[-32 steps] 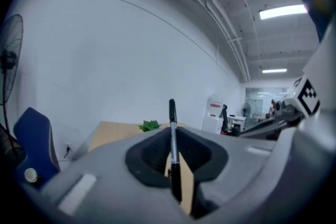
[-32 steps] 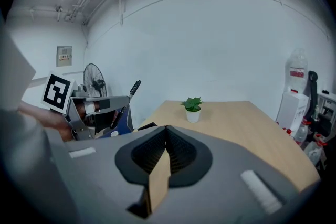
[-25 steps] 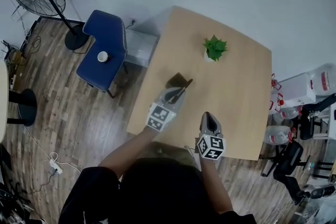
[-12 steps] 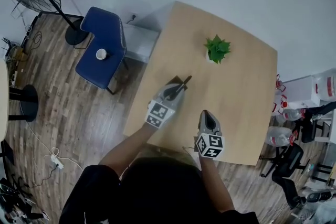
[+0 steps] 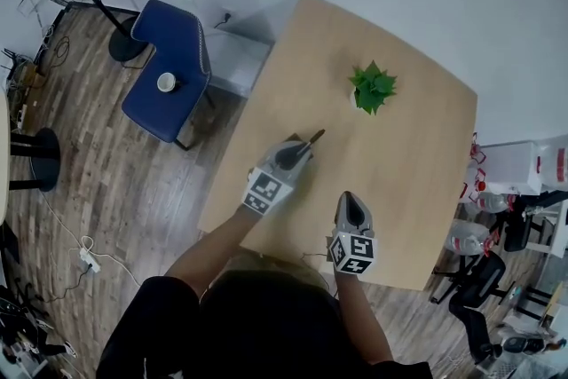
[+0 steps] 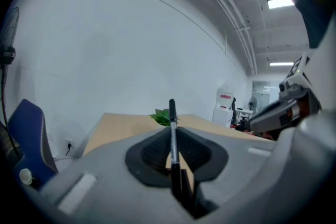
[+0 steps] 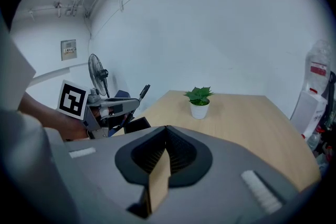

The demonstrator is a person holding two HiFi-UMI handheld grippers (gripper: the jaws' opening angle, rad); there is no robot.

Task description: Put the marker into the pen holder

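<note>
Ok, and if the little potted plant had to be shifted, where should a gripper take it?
By its white pot, from the side, jaws level across the walls. The leaves spread over the top, so coming from above would likely crush them; the pot stands upright with bare table around it. The right gripper, empty and facing it, seems best placed.

Nothing legible from here. Red label [image 7: 318, 69] on the water jug [image 7: 314, 94] and the small wall plaque [image 7: 68, 49] are too blurred to read. Cubes on the left hand-held gripper [image 5: 295, 155] and right hand-held gripper [image 5: 352, 201] carry only black-and-white square patterns, no characters.
</note>
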